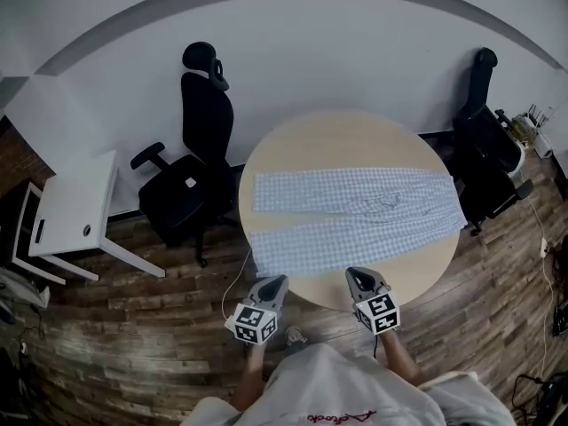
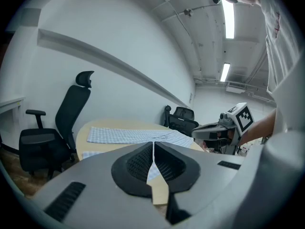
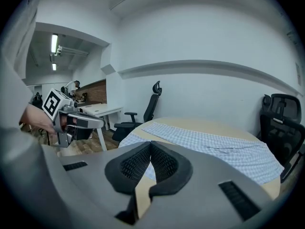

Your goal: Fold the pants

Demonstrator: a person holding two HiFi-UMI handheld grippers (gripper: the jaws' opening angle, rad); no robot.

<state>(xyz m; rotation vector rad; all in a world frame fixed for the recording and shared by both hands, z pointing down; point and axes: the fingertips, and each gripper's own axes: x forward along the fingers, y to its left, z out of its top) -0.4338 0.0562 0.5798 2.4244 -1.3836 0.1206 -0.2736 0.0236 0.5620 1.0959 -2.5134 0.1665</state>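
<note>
Light blue checked pants (image 1: 355,216) lie spread flat across the round wooden table (image 1: 342,140), both legs running to the left and the waist at the right edge. Both grippers hover off the near table edge, clear of the cloth. My left gripper (image 1: 273,284) is shut and holds nothing; its own view shows the pants (image 2: 138,135) ahead over closed jaws, with the right gripper (image 2: 209,130) at the right. My right gripper (image 1: 357,280) is shut and empty too; the pants (image 3: 214,144) stretch before it, and the left gripper (image 3: 83,120) shows at the left.
A black office chair (image 1: 191,171) stands left of the table, another black chair (image 1: 484,153) at its right. A white desk (image 1: 75,207) sits at far left. Wood floor lies around the table, with a cable (image 1: 235,278) trailing by the near edge.
</note>
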